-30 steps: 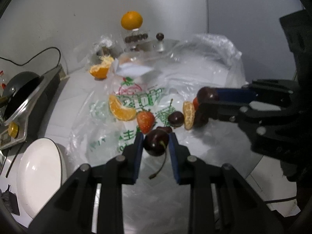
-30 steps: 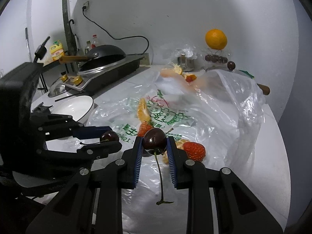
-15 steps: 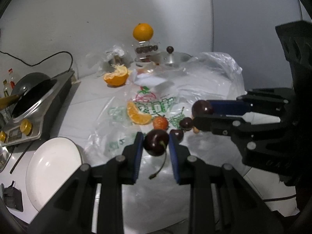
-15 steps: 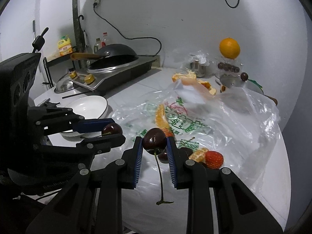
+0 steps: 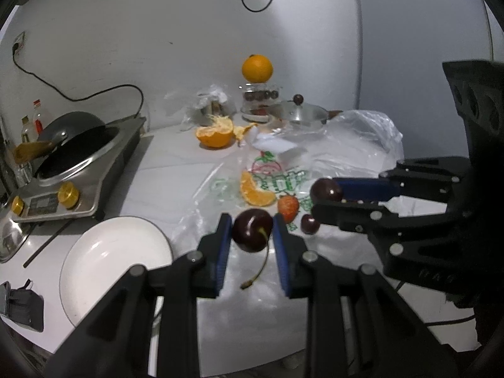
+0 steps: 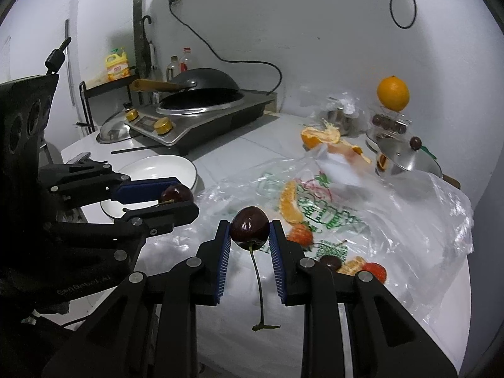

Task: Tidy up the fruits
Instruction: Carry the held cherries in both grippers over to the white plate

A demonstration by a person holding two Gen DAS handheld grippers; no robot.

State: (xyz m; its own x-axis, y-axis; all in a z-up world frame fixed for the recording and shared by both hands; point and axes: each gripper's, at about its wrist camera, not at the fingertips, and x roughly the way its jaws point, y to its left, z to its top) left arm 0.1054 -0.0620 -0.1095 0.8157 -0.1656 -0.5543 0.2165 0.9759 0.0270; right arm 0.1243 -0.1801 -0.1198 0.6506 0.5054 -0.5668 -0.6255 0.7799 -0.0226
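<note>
Left claw (image 5: 252, 236) clamped on dark red stemmed cherry (image 5: 252, 229), stem hanging below pads. Right claw (image 6: 249, 234) clamped on second dark red cherry (image 6: 249, 226), long stem dangling. Both held above white counter (image 5: 170, 186). Round white ceramic plate (image 5: 107, 261) just left of left claw, below it. Ahead of both claws: clear printed plastic bag (image 5: 330, 163) carrying red strawberry (image 5: 287, 206), loose dark cherry (image 5: 309, 223), orange wedge (image 5: 253, 189). Further ahead: torn-open half orange (image 5: 214, 132), whole orange (image 5: 256, 68) atop glass jar (image 5: 260, 102).

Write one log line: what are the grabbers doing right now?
left gripper: shut on cherry | right gripper: shut on cherry | plate: bare
</note>
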